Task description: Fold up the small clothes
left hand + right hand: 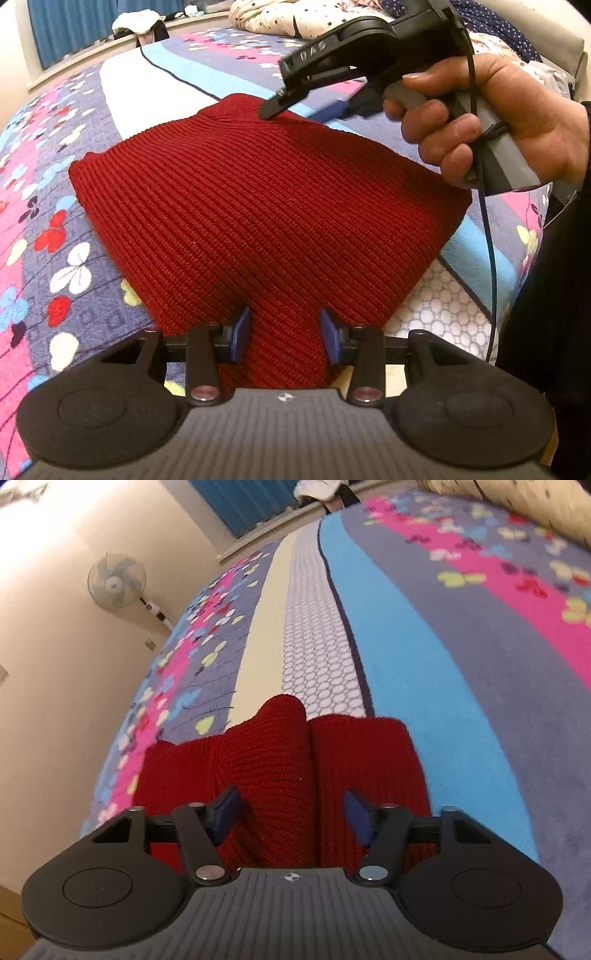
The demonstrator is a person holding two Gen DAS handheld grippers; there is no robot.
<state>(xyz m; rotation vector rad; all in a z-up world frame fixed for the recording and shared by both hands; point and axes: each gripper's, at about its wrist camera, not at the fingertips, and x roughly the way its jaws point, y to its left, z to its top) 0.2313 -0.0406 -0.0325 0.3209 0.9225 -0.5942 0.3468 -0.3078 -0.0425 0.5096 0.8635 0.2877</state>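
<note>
A dark red ribbed knit garment (pixel 258 206) lies spread on the patterned bedspread (pixel 55 229). My left gripper (pixel 286 334) is open, its blue pads either side of a raised fold at the garment's near edge. My right gripper (pixel 291 812) is open over the garment's far edge (pixel 295 753), which is bunched into two humps between the pads. In the left wrist view the right gripper (pixel 271 109) comes in from the upper right, held by a hand (pixel 491 125), with its tips touching the garment's far edge.
The bedspread has pink, blue, white and grey stripes with flowers (pixel 424 657). A rumpled star-print duvet (pixel 295 18) lies at the bed's far end. A standing fan (pixel 116 581) is by the wall on the left. Blue curtains (pixel 74 26) hang behind a ledge with clothes (pixel 136 24).
</note>
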